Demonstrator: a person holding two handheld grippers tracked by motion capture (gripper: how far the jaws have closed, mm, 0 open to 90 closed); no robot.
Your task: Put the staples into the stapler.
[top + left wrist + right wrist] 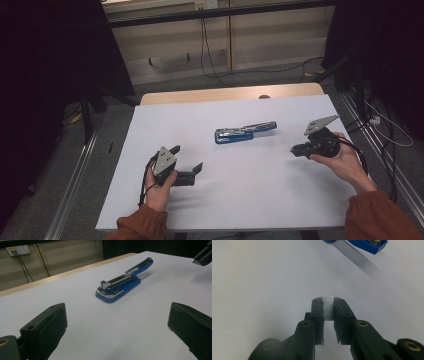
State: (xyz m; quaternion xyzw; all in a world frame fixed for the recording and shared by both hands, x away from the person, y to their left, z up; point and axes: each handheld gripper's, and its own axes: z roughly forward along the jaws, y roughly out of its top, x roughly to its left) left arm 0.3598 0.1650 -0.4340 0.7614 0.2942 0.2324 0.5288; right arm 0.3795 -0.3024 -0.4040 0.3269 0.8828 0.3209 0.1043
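One white worktop [150, 200], two tools, one stapler, one staple strip. Left tool [189, 162] is resting on the worktop near its front left, jaws wide apart, nothing between. Right tool [328, 305] is clamping the small silvery staple strip [328, 308]. Blue stapler [245, 132] is lying mid-worktop between both tools, hinged open, chrome magazine showing along its top.

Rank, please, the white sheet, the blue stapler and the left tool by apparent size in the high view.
1. white sheet, by far the largest.
2. blue stapler and left tool: they look much alike, so I would not rank them.
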